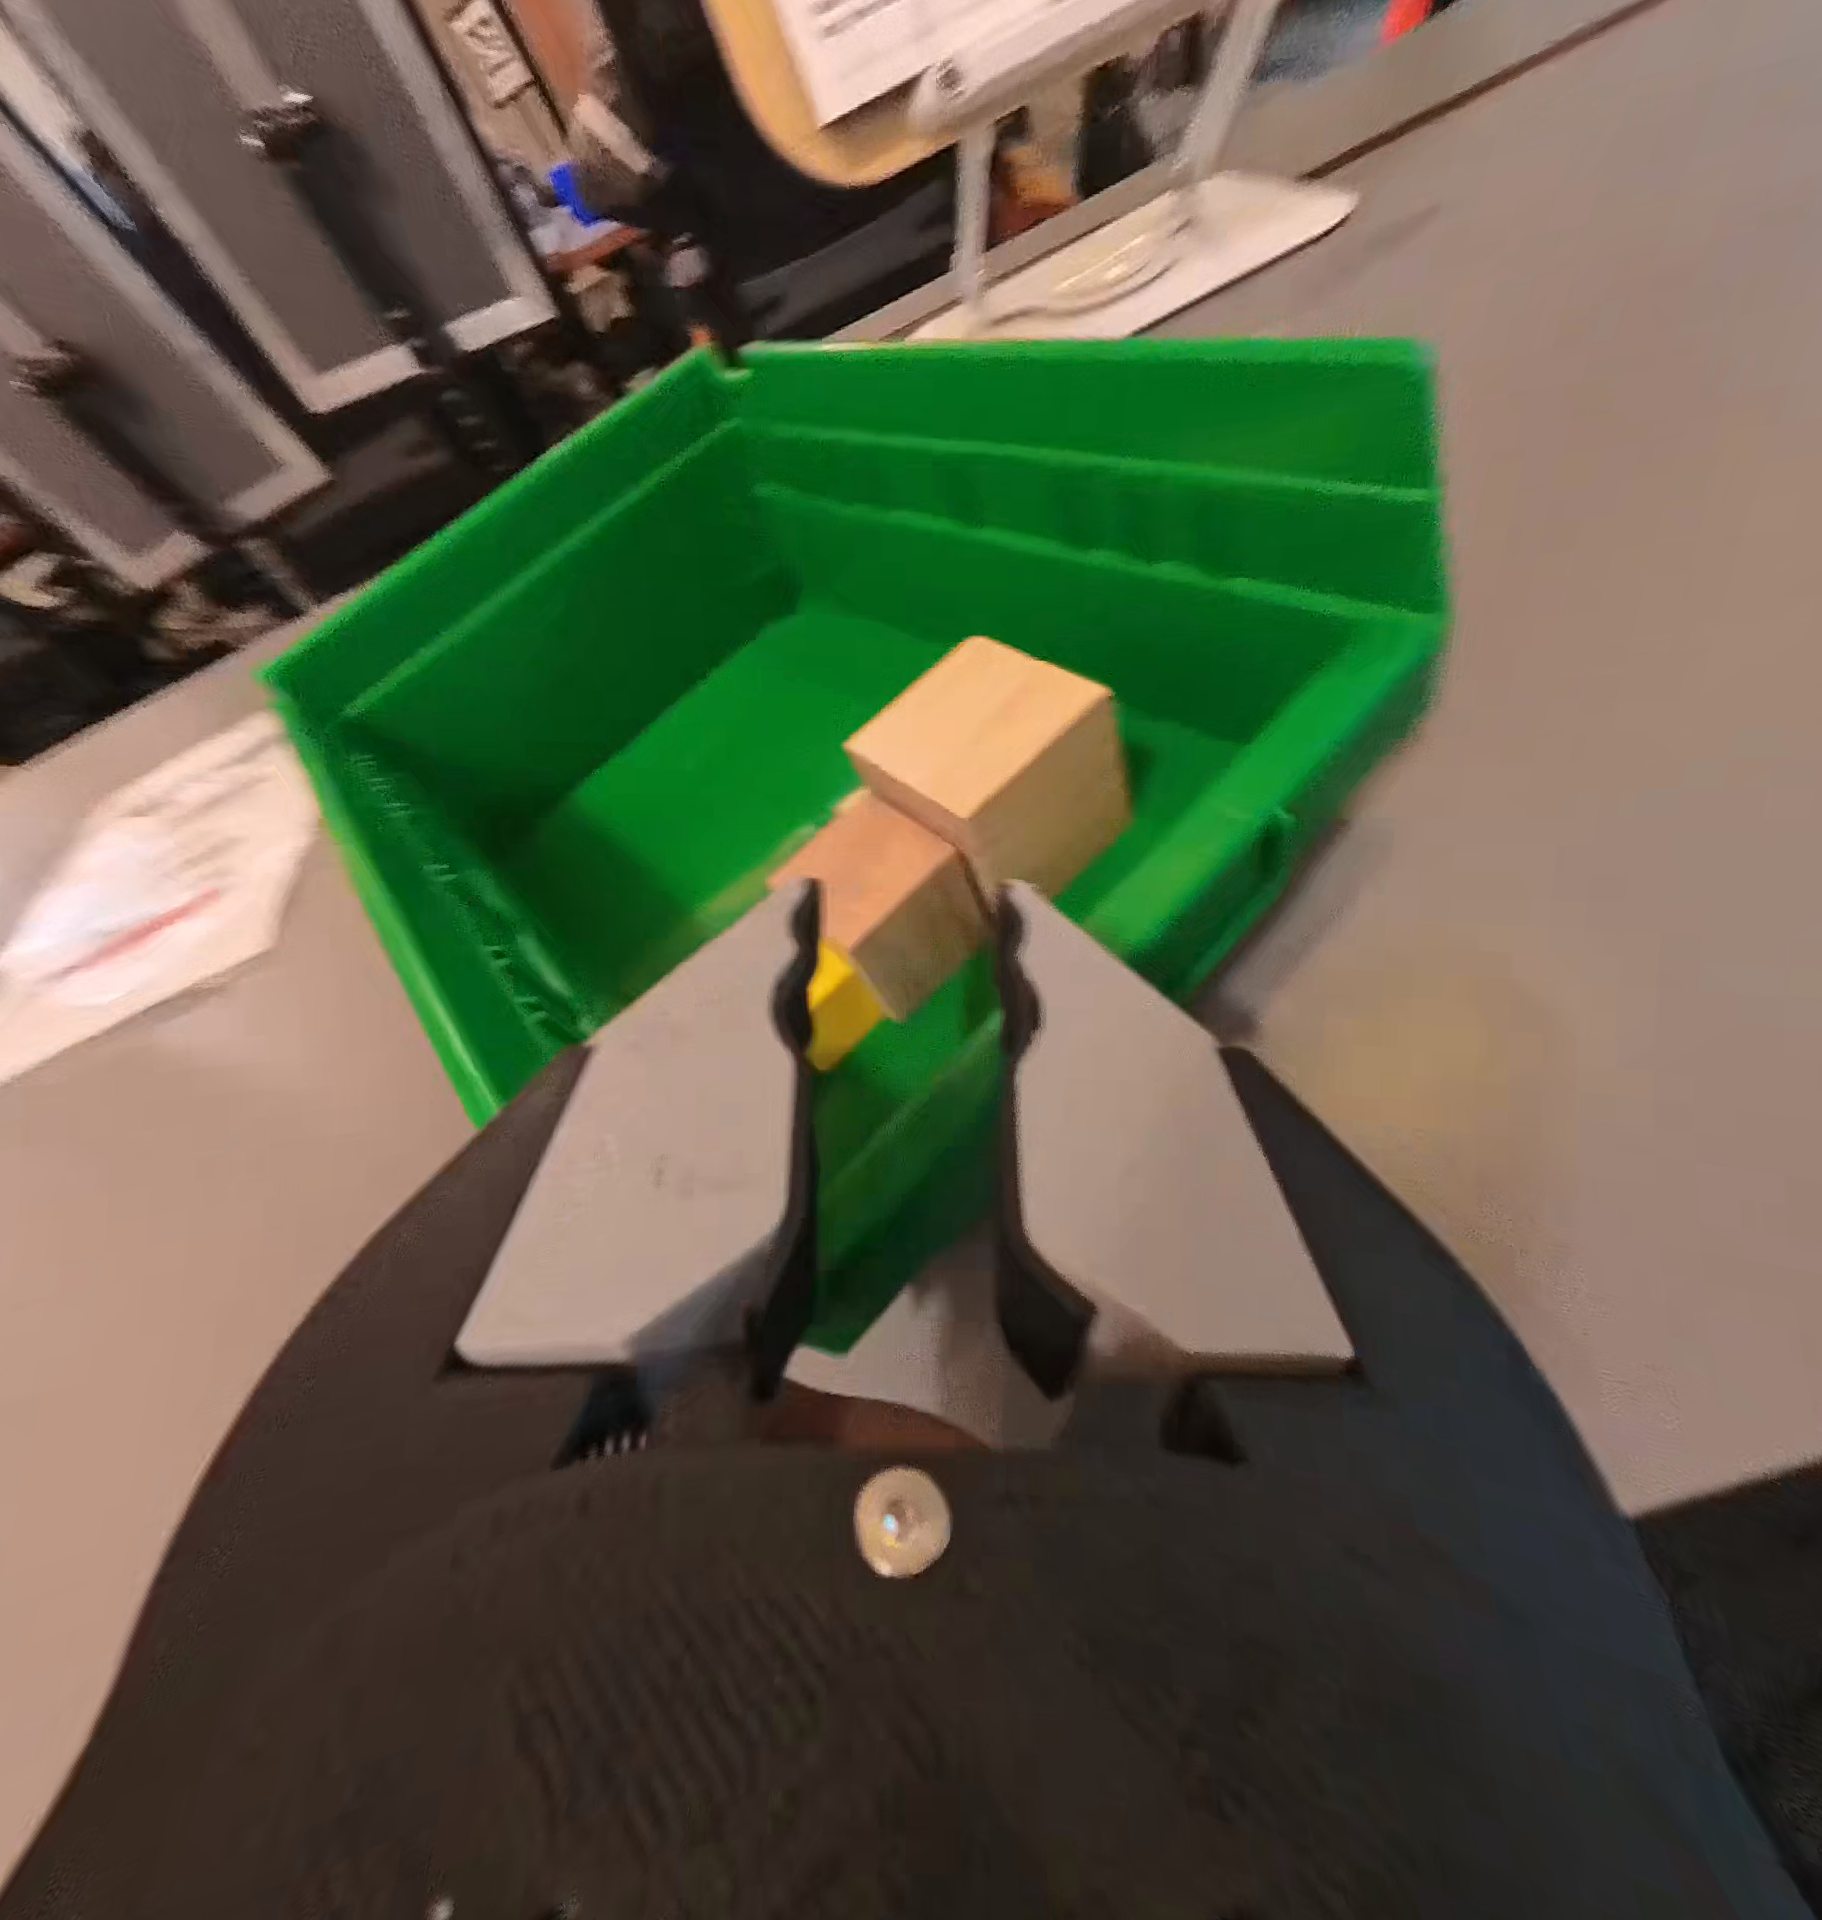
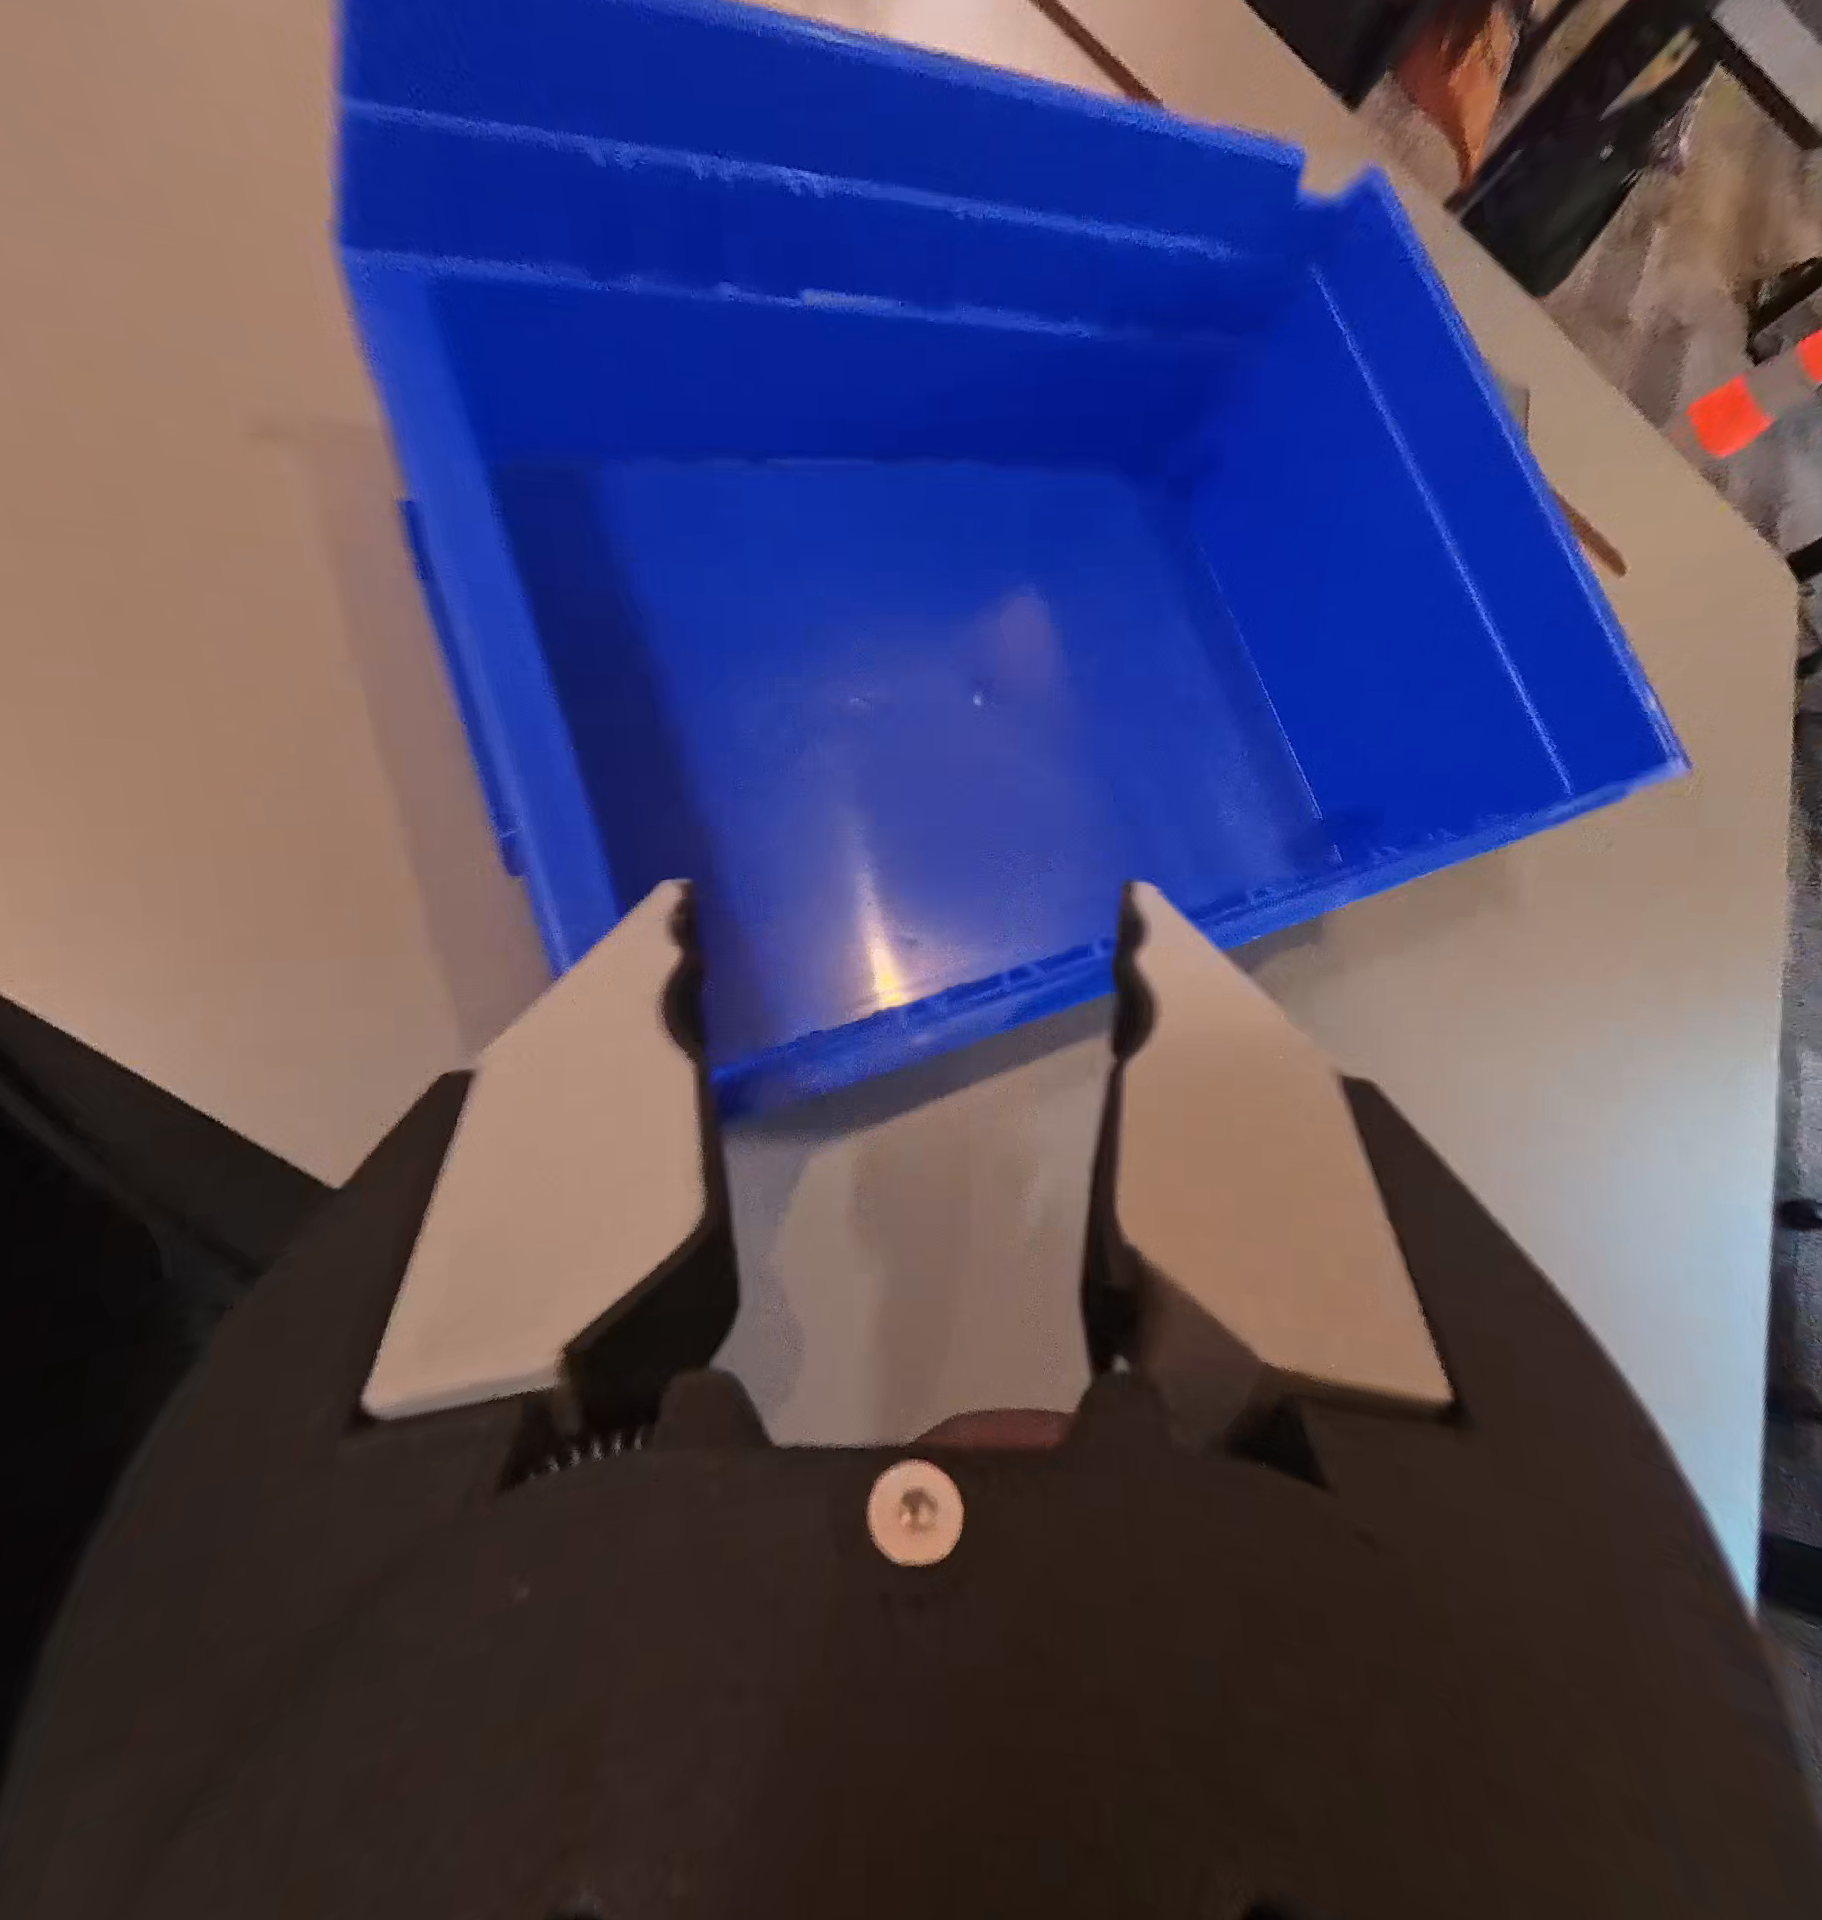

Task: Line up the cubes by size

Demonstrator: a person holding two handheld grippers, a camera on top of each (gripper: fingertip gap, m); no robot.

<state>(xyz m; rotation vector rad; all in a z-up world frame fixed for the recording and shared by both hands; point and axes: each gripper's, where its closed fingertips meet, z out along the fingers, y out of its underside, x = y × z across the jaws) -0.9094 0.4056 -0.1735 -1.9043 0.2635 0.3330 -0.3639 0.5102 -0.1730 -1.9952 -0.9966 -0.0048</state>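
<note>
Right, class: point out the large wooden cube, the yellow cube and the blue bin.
Large wooden cube (image 1: 974, 717): left wrist view, top face.
Yellow cube (image 1: 832, 1006): left wrist view, visible side face.
Blue bin (image 2: 1406, 499): right wrist view, inner right wall.

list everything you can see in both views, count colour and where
green bin: 1, green, on the grey table, ahead of the left gripper
wooden cubes: 2, pale wood, inside the green bin; the large one lies behind the medium one
yellow cube: 1, yellow, small, in the green bin, partly hidden by the left gripper's finger
blue bin: 1, blue, on the table, nothing visible inside
table: 1, grey, under both bins
papers: white, blurred, on the table left of the green bin
stand: 1, white, at the far table edge, holding a board
left gripper: 1, black and grey, over the green bin's near wall, open
right gripper: 1, black and grey, over the blue bin's near edge, open
</note>
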